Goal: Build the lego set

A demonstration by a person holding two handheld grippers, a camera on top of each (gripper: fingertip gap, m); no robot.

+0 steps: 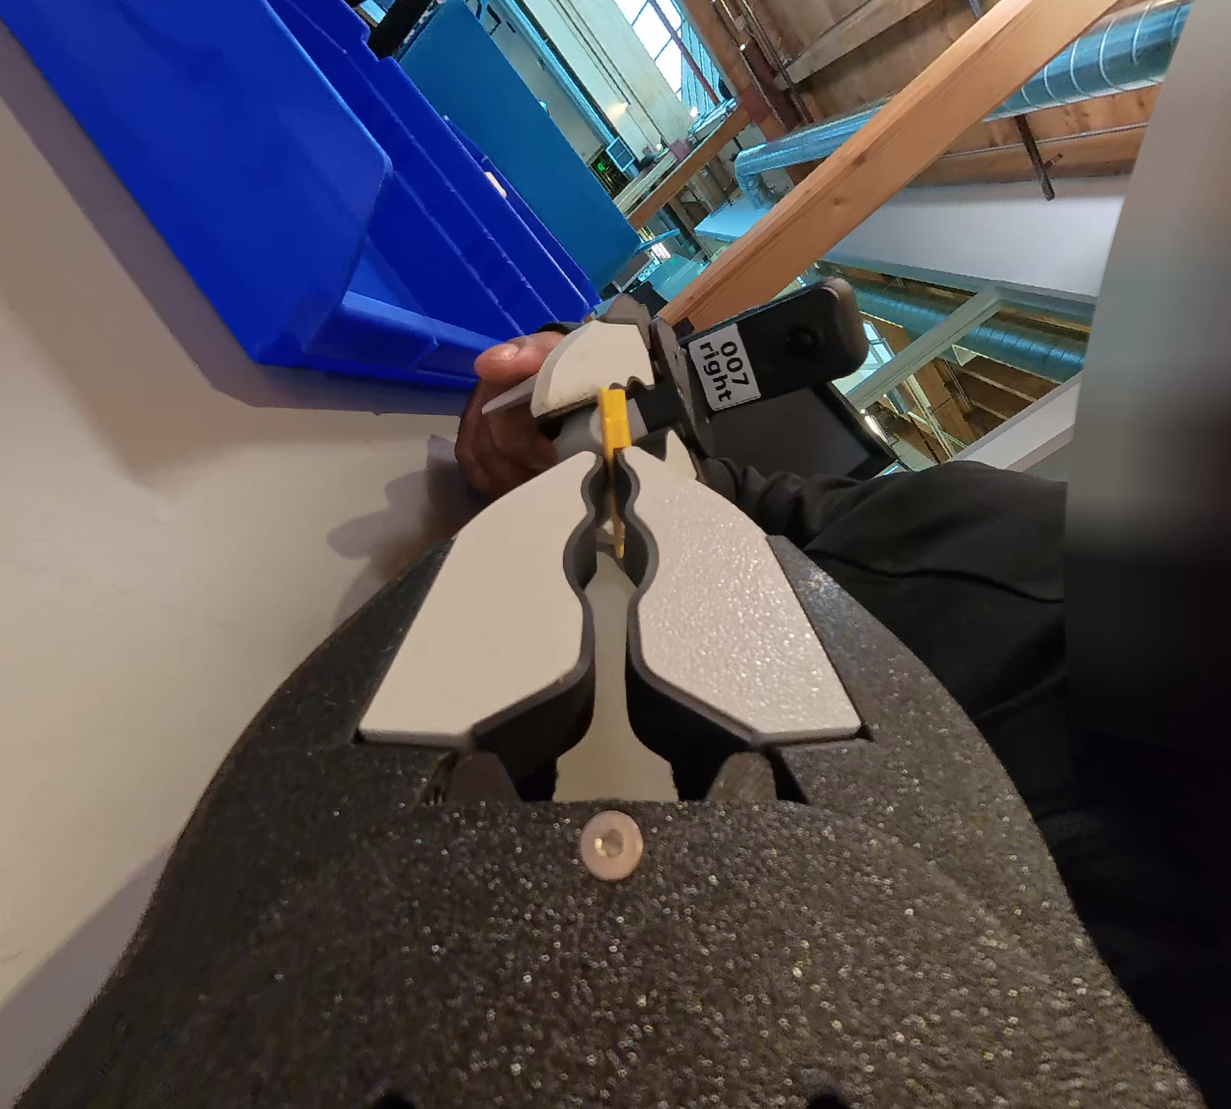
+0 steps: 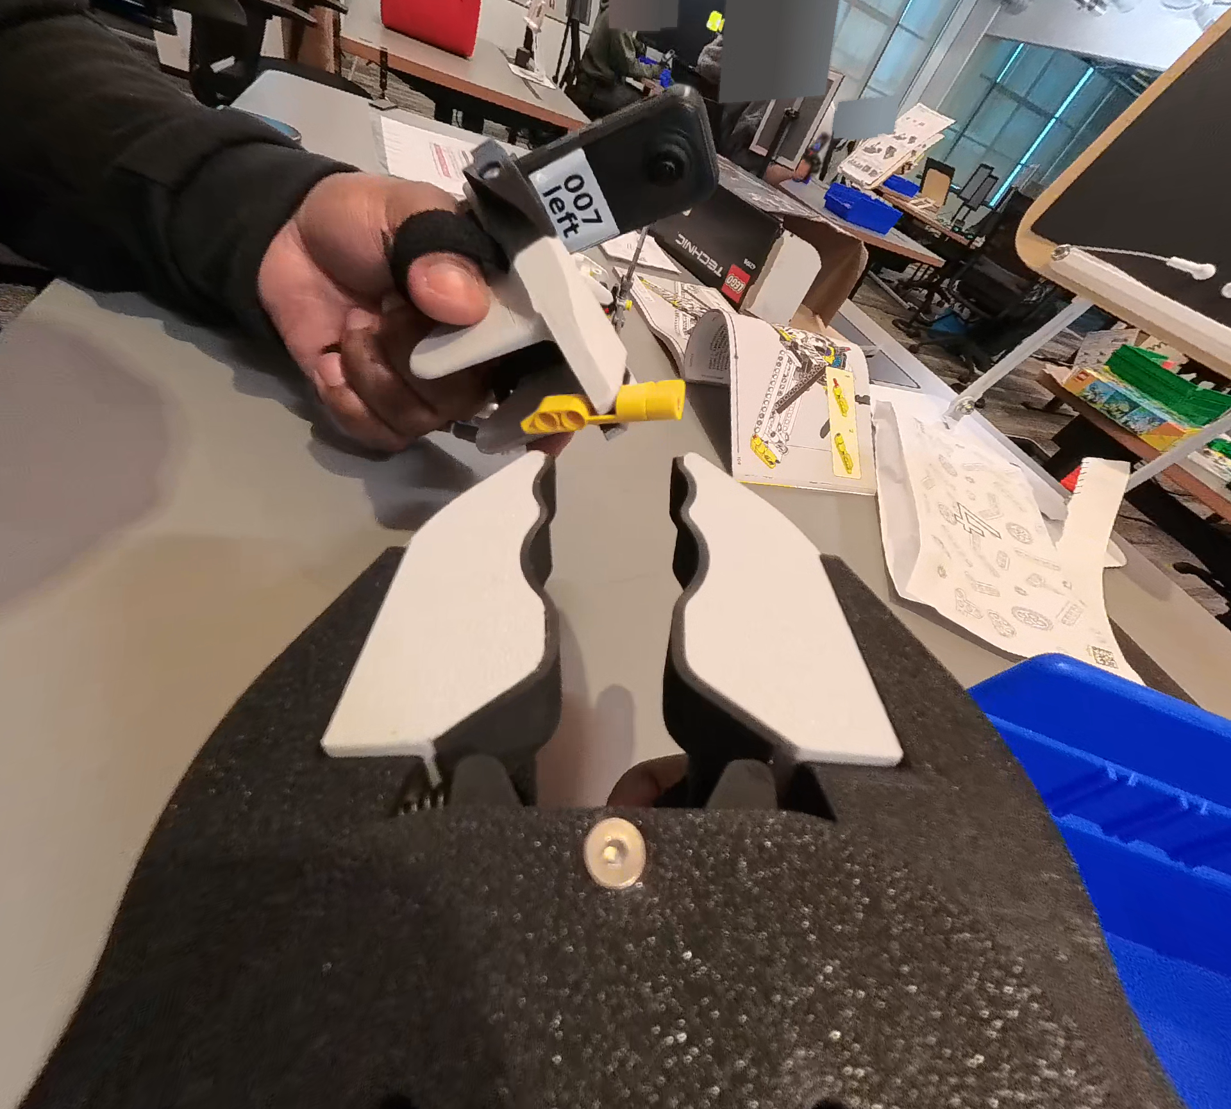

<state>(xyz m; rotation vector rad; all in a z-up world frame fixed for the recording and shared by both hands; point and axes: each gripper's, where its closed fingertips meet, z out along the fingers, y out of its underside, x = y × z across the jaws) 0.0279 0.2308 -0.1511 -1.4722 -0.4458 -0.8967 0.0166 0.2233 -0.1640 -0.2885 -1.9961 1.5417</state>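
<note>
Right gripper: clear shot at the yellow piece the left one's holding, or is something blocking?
Probably yes. The right gripper is open and empty, with only bare table between its fingertips and the yellow piece. The left gripper pinches the piece mid-length, leaving both ends exposed.

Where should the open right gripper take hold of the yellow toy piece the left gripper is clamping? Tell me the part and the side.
Probably the fat cylindrical end of the yellow toy piece. It juts clear to the right of the left gripper, whose pads pinch the thin middle. Bring the right gripper in from that free side; the two-hole end lies tight against the left gripper's fingers.
</note>
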